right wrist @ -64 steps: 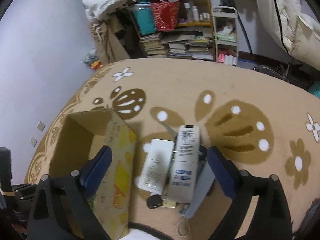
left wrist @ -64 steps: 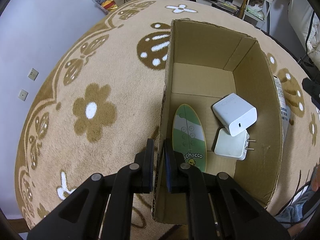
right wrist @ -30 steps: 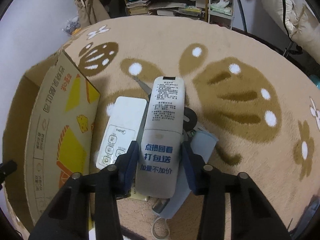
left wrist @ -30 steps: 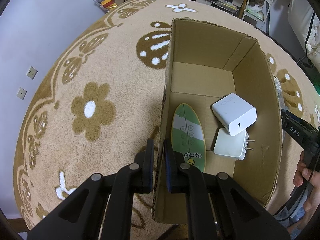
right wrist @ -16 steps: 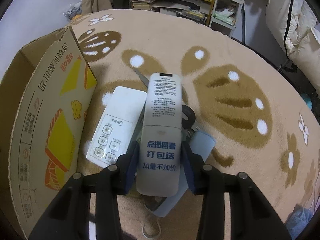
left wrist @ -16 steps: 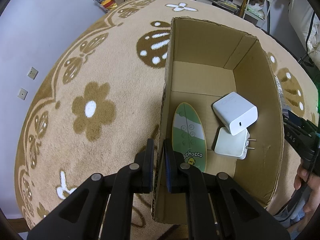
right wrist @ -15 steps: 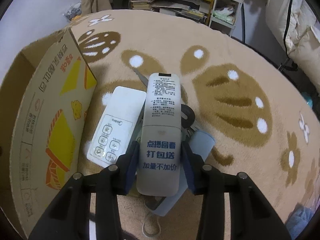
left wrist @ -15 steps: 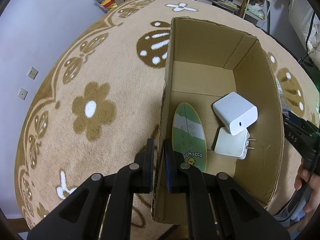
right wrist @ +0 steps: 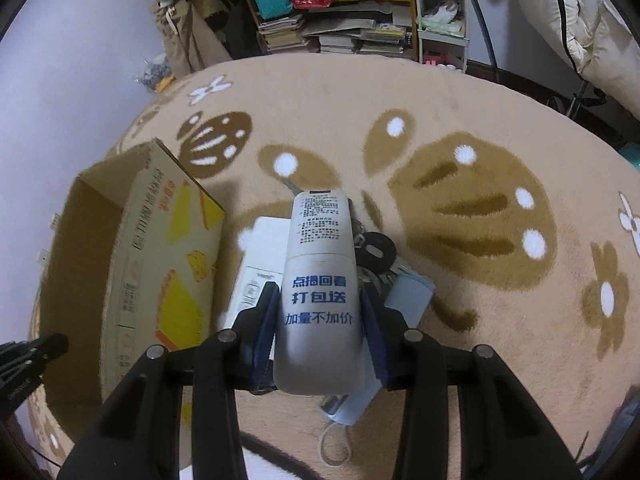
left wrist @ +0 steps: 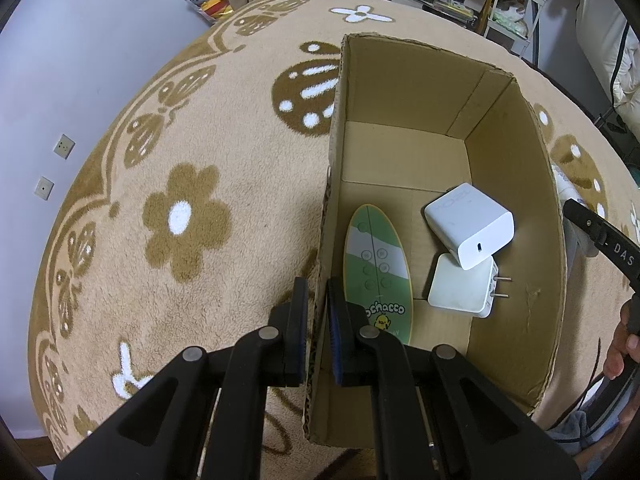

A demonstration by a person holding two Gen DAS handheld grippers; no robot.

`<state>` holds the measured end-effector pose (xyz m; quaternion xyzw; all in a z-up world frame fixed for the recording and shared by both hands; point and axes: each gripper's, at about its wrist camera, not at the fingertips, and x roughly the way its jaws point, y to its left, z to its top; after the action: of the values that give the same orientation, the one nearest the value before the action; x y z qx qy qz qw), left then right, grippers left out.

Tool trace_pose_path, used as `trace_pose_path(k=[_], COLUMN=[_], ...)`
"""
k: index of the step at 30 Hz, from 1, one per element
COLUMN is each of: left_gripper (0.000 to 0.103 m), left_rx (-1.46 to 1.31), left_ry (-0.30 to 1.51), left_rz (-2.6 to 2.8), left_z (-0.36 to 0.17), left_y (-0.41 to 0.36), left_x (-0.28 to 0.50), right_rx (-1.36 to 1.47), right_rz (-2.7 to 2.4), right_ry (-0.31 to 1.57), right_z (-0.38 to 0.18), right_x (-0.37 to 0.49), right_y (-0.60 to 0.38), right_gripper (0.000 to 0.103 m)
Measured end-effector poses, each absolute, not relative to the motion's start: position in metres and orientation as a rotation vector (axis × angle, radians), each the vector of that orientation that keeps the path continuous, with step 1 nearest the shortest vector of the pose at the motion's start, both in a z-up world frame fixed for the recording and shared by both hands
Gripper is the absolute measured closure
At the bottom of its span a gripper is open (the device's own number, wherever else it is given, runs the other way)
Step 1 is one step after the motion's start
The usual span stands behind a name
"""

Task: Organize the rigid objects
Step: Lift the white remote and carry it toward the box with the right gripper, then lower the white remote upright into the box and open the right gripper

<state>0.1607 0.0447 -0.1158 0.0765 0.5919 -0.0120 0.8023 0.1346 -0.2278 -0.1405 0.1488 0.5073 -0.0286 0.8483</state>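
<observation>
An open cardboard box (left wrist: 516, 216) stands on the patterned rug. My left gripper (left wrist: 317, 292) is shut on the box's near left wall. Inside the box lie a green oval board (left wrist: 376, 264), a white charger cube (left wrist: 468, 228) and a flat white plug adapter (left wrist: 460, 288). My right gripper (right wrist: 320, 300) is shut on a grey-white remote control (right wrist: 320, 256) with blue lettering, lifted clear of the rug to the right of the box (right wrist: 136, 264). Under it lie a white remote (right wrist: 256, 264), a black key fob (right wrist: 376, 252) and a light blue face mask (right wrist: 400, 312).
The beige rug (right wrist: 460, 208) with brown flower and bug shapes covers the floor. Bookshelves with stacked books (right wrist: 344, 36) and a white cart (right wrist: 440, 12) stand at the far edge. A person's hand (left wrist: 620, 348) shows at the right of the left wrist view.
My right gripper has risen with the grey-white remote, and the items under it look smaller. The left gripper and the box have stayed put.
</observation>
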Motion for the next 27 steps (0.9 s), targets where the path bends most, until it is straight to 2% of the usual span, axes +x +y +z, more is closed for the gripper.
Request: trace_pose_path(k=[14,27], left_gripper=[0.094,0.095], left_rx=[0.154,0.155], left_ry=[1.268,1.268], left_rz=[-0.023,-0.020], left_z=[-0.116,-0.115], left_y=[0.044,0.044], left_x=[0.161,0.161], right_rx=[0.456,0.338], right_rz=[0.002,0.112], right_ry=[1.010,0.910], right_z=[-0.125,-0.083], right_x=[0.133,0.132], right_y=[-0.236,-0.182], right_gripper=[0.059,0.059])
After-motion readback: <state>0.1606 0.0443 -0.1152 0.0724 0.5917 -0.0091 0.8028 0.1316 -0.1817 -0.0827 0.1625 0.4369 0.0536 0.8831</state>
